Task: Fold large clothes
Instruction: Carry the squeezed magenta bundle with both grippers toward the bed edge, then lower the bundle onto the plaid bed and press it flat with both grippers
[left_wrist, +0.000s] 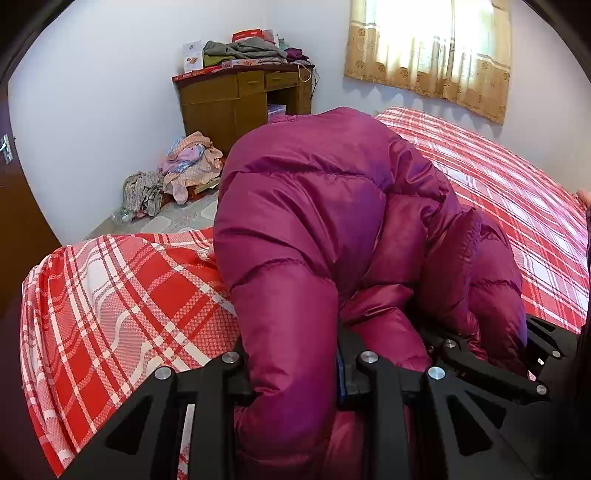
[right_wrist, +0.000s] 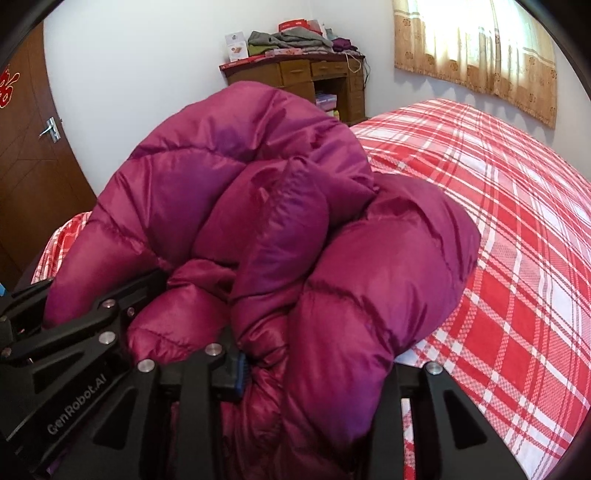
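Observation:
A magenta puffer jacket (left_wrist: 314, 206) lies bunched into a thick roll on the red plaid bed (left_wrist: 110, 295). In the left wrist view my left gripper (left_wrist: 295, 373) is shut on a padded fold at the roll's near left end, and fabric fills the gap between its fingers. The right gripper's black linkage (left_wrist: 480, 362) shows at the roll's right side. In the right wrist view my right gripper (right_wrist: 314, 373) clamps a bulging fold of the jacket (right_wrist: 221, 177), its blue pad against the fabric. The left gripper's linkage (right_wrist: 74, 325) sits close at the left. The jacket's underside is hidden.
A wooden desk (left_wrist: 240, 96) piled with folded clothes and boxes stands at the far wall. Loose clothes (left_wrist: 177, 170) lie heaped on the floor beside it. A curtained window (left_wrist: 432, 48) is over the bed. A brown door (right_wrist: 22, 147) is at the left. Plaid bedsheet (right_wrist: 498, 221) stretches to the right.

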